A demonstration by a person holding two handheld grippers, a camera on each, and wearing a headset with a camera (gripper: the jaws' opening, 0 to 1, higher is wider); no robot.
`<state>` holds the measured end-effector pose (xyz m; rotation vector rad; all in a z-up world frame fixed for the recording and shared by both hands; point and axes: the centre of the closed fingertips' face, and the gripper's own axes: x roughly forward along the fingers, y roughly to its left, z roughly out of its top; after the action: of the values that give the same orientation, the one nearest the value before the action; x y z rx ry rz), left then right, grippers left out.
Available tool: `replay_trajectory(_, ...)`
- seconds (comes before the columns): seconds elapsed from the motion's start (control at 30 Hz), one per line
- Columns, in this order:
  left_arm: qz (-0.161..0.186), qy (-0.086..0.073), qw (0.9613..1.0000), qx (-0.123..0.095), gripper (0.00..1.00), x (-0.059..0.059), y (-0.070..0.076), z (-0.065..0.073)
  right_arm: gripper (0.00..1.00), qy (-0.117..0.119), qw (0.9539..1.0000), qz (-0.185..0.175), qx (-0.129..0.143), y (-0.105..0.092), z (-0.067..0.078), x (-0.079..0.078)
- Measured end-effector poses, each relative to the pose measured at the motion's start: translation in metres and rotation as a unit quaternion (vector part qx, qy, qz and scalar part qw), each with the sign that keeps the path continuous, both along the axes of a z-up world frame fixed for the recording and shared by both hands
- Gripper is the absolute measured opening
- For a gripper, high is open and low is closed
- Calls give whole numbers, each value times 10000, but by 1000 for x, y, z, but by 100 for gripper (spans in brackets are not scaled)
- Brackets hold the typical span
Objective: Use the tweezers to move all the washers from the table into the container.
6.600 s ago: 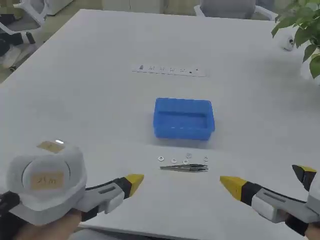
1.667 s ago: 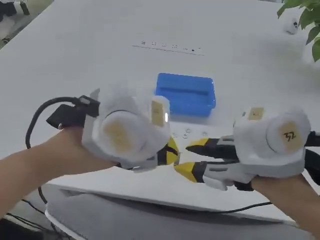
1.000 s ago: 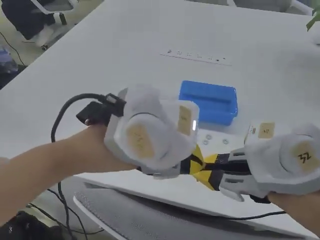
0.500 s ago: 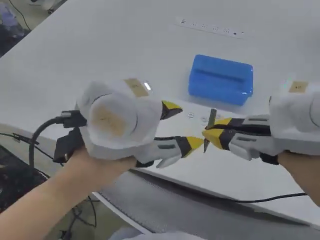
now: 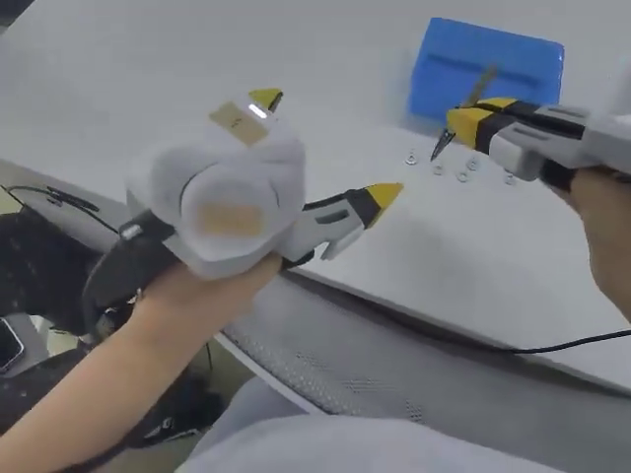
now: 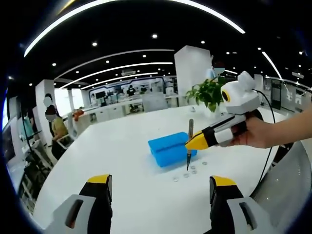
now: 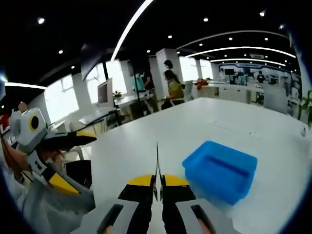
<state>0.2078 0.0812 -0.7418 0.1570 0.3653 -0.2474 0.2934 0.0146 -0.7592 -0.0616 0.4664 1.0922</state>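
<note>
The right claw (image 5: 461, 118) is clamped tight on the tweezers (image 6: 190, 127). Their tips angle down over the washers (image 5: 437, 169) on the table (image 5: 197, 59), just beside the blue container (image 5: 493, 59), apparently to pinch one. The left claw (image 6: 161, 180) gapes wide, empty, held aside.

A white table (image 5: 148, 89) seen from above. The left gripper (image 5: 325, 145), jaws spread wide, hovers over the near edge. The right gripper (image 5: 461, 120) pinches tweezers (image 5: 440, 145), tips pointing down toward several washers (image 5: 437, 169) lying just beside a blue container (image 5: 488, 64).
</note>
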Motion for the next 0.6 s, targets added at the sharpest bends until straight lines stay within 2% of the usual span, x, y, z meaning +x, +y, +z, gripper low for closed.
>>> replay_trajectory(0.1,144,116,9998,-11,89,4,3,-8,2,25,10000,-22,10,3,-10,13)
replay_trajectory(0.2,311,104,9995,26,95,8,6,-12,3,105,9999,-29,65,8,-19,22)
replay_trajectory(0.3,412,126,9990,85,92,8,11,-14,3,65,10000,24,9,15,-30,25)
replay_trajectory(0.4,446,270,9983,242,91,8,13,-21,3,53,10000,41,-20,19,-38,28)
replay_trajectory(0.47,470,407,9974,375,91,7,14,-27,3,201,9998,-6,7,20,-46,33)
replay_trajectory(0.53,471,544,9964,446,93,7,15,-33,3,104,9999,-91,-28,19,-49,35)
replay_trajectory(0.6,452,545,9962,500,93,6,15,-34,3,77,9999,-77,-75,19,-52,35)
